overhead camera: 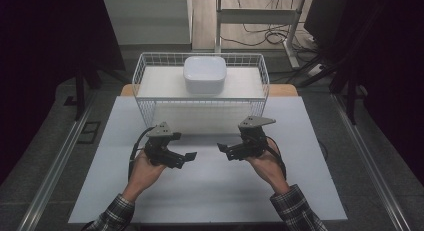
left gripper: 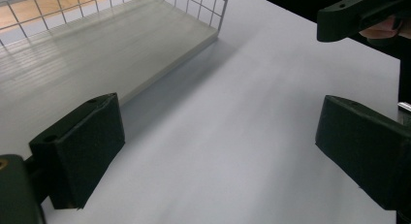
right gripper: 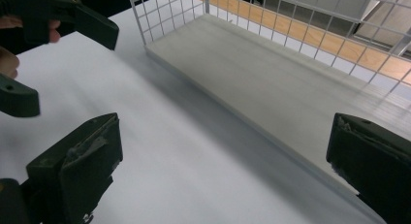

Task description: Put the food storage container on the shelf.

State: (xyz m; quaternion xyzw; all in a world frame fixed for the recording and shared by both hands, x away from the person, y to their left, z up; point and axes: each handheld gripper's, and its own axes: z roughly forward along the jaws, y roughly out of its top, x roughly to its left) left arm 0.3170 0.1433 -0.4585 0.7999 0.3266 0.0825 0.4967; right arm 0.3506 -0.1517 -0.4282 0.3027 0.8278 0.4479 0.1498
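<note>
A white wire basket [overhead camera: 141,76] stands at the back middle of the white mat [overhead camera: 210,196]. A white rounded-square bowl [overhead camera: 205,75] rests in it on a pale board [overhead camera: 160,83]. My left gripper [overhead camera: 184,146] hovers over the mat in front of the basket, open and empty, jaws pointing right. My right gripper [overhead camera: 231,141] faces it from the right, also open and empty. In the left gripper view, the open left gripper [left gripper: 218,151] frames bare mat, with the board [left gripper: 111,49] beyond and the right gripper [left gripper: 358,15] at top right. The right gripper view shows its own gripper [right gripper: 223,166] open and the left gripper [right gripper: 48,49] at top left.
The mat covers a wooden table [overhead camera: 285,90] whose edge shows behind the basket. Metal rails [overhead camera: 55,166] run along both sides. Cables [overhead camera: 270,36] and a frame leg lie on the floor beyond the table.
</note>
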